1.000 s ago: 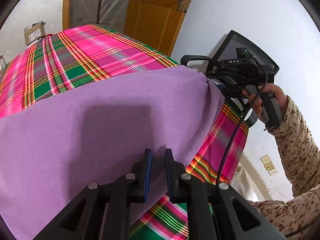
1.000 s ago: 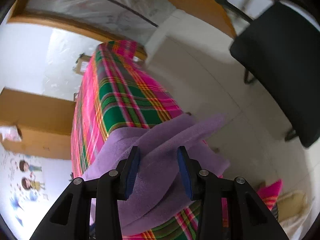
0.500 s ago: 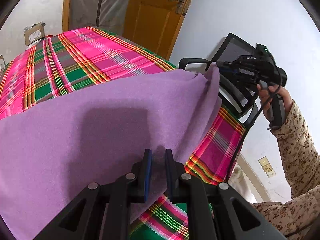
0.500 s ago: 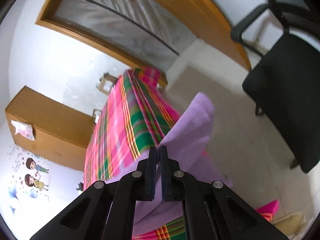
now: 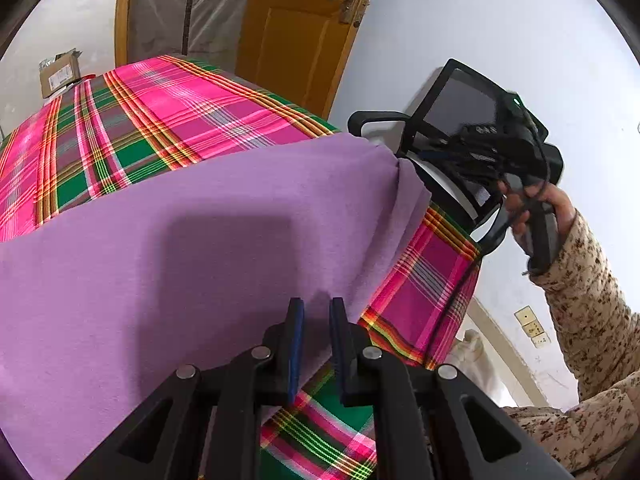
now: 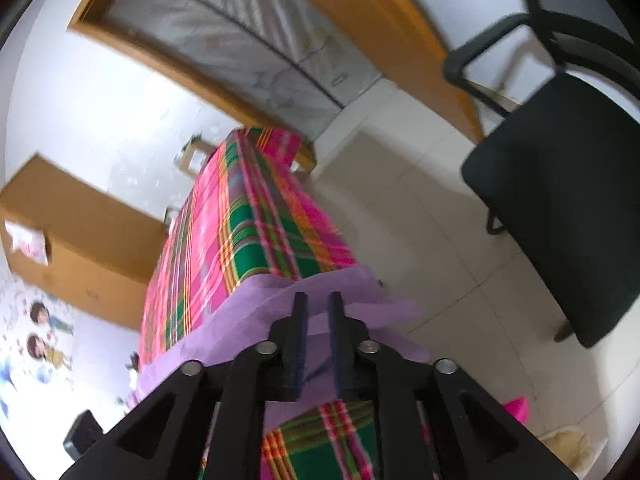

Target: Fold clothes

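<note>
A purple cloth lies spread over the near end of a table under a pink and green plaid tablecloth. My left gripper hovers over the cloth's near edge. Its jaws stand a narrow gap apart, and purple cloth shows through the gap. In the right wrist view my right gripper is just above the cloth's bunched corner. Its jaws are opening and nothing is pinched between the pads. In the left wrist view a person's hand holds that gripper a little clear of the corner.
A black office chair stands close to the table's right side on a pale tiled floor. A wooden door is behind the table, a cardboard box at its far end, and a wooden cabinet stands by the wall.
The right gripper closed on the cloth's corner and lifted it. It has since let go and pulled back. The corner now lies on the table's edge. The left gripper has not moved.
</note>
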`<state>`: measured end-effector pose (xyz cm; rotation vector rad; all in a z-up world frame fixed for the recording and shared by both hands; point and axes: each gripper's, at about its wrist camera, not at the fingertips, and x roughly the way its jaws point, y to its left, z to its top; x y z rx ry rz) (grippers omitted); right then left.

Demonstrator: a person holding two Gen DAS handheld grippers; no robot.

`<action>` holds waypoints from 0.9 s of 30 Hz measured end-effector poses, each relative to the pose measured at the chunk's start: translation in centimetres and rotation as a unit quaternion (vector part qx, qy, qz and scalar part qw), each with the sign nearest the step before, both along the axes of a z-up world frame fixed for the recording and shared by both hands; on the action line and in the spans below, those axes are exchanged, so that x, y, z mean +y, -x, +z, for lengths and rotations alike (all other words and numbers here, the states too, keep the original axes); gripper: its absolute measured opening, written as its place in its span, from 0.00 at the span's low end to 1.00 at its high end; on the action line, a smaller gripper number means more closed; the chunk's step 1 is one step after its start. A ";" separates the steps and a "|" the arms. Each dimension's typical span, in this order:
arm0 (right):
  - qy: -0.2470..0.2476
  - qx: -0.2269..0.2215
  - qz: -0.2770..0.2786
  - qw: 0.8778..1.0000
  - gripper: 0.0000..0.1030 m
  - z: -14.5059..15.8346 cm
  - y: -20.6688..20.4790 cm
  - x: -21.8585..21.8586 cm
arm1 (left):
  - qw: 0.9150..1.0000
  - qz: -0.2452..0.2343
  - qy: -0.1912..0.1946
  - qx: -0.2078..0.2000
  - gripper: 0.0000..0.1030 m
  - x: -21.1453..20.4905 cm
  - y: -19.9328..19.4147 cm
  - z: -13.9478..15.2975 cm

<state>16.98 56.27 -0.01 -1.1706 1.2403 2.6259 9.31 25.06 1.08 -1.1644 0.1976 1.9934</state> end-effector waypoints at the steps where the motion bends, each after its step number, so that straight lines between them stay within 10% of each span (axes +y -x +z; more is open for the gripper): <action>1: -0.011 -0.001 0.010 1.000 0.19 0.2 0.7 -0.6 | 1.000 0.001 0.000 0.000 0.13 0.0 0.0 0.0; 10: -0.089 -0.049 0.098 0.990 0.33 0.1 5.5 -5.7 | 1.000 0.002 -0.002 0.001 0.13 -0.2 -0.3 0.0; 27: -0.146 -0.070 0.105 0.981 0.35 0.5 -1.3 -4.9 | 1.000 0.000 -0.006 -0.005 0.13 -0.9 -1.0 -0.1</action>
